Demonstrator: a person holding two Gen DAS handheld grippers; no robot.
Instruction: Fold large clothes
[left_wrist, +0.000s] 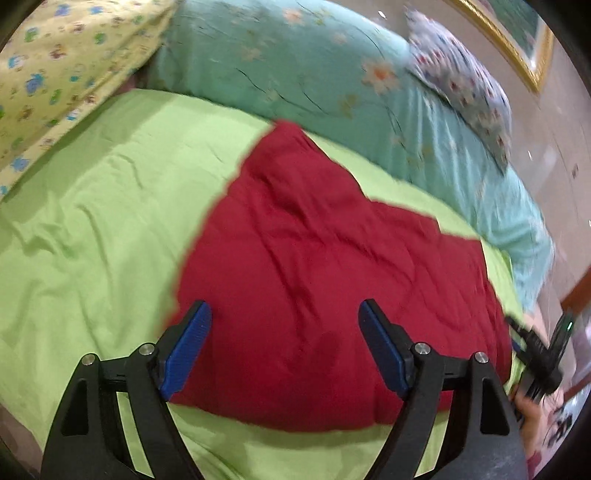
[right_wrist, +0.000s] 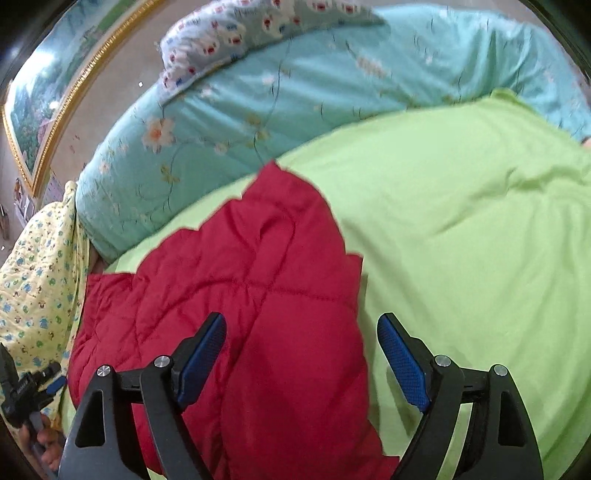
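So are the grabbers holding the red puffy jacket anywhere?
No. The left gripper and right gripper are both open above the red jacket, with nothing pinched between their fingers.

We see a lime-green sheet (left_wrist: 96, 229) spread over the bed, lightly creased. Along its far edge lies a rolled teal quilt (left_wrist: 280, 62) printed with pale flowers. A small pillow (left_wrist: 461, 81) with red and blue dots rests on top of that quilt, toward the wall. A yellow blanket (left_wrist: 62, 70) with tiny blue and green prints is bunched touching one end of the quilt. On the wall behind we see a gold-framed painting (right_wrist: 48, 110).
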